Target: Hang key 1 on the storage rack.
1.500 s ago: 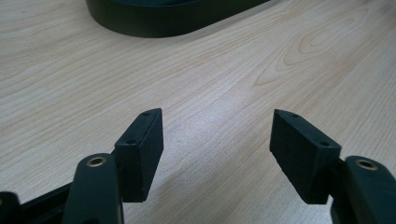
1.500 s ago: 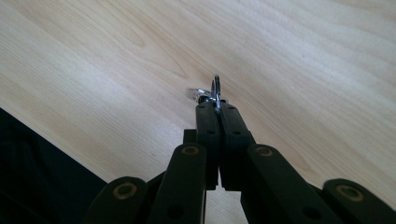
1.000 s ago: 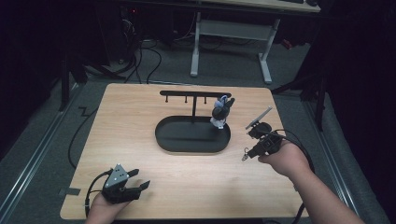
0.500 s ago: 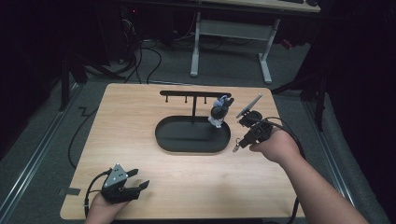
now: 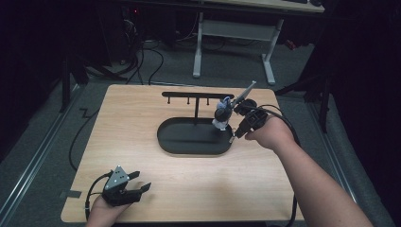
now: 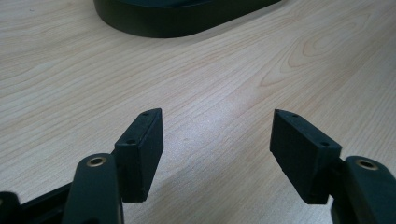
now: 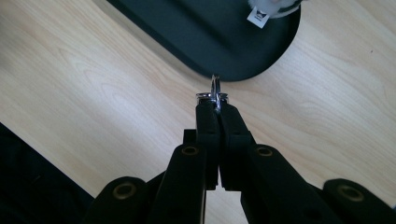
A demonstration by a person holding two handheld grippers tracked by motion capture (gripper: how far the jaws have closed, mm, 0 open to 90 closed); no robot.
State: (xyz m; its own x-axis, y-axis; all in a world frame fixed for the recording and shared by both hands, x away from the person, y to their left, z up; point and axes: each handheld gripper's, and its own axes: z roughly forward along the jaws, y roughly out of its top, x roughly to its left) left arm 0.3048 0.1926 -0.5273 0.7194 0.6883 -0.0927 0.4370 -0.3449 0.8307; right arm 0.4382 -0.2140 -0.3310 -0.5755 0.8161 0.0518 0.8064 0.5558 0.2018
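Observation:
My right gripper (image 5: 232, 138) hangs at the right end of the black oval tray (image 5: 179, 142), jaws pointing down at its rim. In the right gripper view the gripper (image 7: 215, 105) is shut on a small silver ring (image 7: 215, 88) that sticks out past the pads, just over the tray's edge (image 7: 210, 37). A small grey-and-white toy (image 5: 221, 116) hangs from the right end of the black hook rack (image 5: 197, 95), close to the left of that hand. My left gripper (image 5: 140, 180) rests at the table's near left corner, open with nothing between its jaws (image 6: 217, 140).
The light wooden table (image 5: 142, 118) carries the tray in its middle. A white tag (image 7: 258, 16) of the toy dangles over the tray. A cable (image 5: 78, 135) runs off the left edge. A desk frame (image 5: 231, 33) stands on the dark floor beyond.
My right gripper has moved left and away from the person, a little higher, carrying the ring from the table's right side to the tray's right end beside the toy. The left gripper has kept still.

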